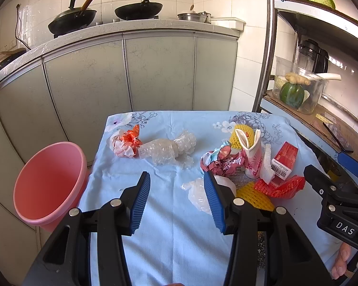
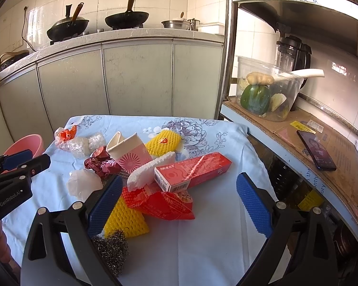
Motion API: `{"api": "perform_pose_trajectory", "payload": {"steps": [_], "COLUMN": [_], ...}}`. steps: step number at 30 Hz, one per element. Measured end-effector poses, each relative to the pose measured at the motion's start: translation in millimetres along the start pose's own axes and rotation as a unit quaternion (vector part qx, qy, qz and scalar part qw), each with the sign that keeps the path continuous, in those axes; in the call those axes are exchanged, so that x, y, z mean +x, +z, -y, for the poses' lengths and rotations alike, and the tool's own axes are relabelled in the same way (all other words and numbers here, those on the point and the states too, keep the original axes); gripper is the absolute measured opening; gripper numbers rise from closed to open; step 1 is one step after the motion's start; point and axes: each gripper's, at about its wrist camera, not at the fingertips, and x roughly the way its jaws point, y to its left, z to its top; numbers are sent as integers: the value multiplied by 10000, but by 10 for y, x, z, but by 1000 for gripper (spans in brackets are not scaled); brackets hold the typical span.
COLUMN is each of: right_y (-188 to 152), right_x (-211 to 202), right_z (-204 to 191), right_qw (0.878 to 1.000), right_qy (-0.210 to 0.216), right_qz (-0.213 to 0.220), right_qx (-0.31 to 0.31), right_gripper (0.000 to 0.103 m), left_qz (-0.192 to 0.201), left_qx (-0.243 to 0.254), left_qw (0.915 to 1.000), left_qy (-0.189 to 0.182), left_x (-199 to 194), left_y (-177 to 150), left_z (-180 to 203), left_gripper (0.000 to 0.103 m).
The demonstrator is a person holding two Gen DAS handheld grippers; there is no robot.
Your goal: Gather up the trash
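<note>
Trash lies on a small table with a blue floral cloth [image 1: 169, 233]. A bubble-wrap roll [image 1: 167, 151] with an orange-and-white wrapper [image 1: 127, 143] lies far left. A crumpled red foil [image 1: 223, 164], a pink paper cup [image 2: 128, 153], yellow foam nets [image 2: 125, 217], a red box [image 2: 193, 171], a red wrapper [image 2: 164, 203], white foam [image 2: 148, 172] and a steel scourer [image 2: 113, 245] lie in a pile. My left gripper [image 1: 179, 202] is open above the cloth, beside a clear plastic scrap [image 1: 195, 194]. My right gripper [image 2: 179, 205] is open around the red wrapper.
A pink bin [image 1: 49, 183] stands on the floor left of the table. Kitchen cabinets [image 1: 155, 71] with woks stand behind. A metal shelf [image 2: 305, 143] at the right holds a phone [image 2: 316, 150] and a clear container of vegetables [image 2: 265, 93].
</note>
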Motion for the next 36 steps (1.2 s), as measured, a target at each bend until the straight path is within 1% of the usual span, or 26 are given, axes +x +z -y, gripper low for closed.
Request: {"api": "perform_pose_trajectory", "payload": {"steps": [20,26,36], "right_y": [-14,-9,-12], "right_x": [9,21,20], "right_z": [-25,-23,-26], "right_qw": [10000,10000,10000], "right_qy": [13,25,28], "right_qz": [-9,-25,-29], "right_qx": [-18,-35,-41], "right_gripper": [96,96,96], "left_qz": [15,63,32], "left_qx": [66,46,22], "left_qw": [10000,10000,10000], "left_qy": [23,44,53], "left_x": [-7,-29,-24], "left_y": [-6,-1,6], "left_z": [8,0,-7], "left_gripper": [47,47,47]}}
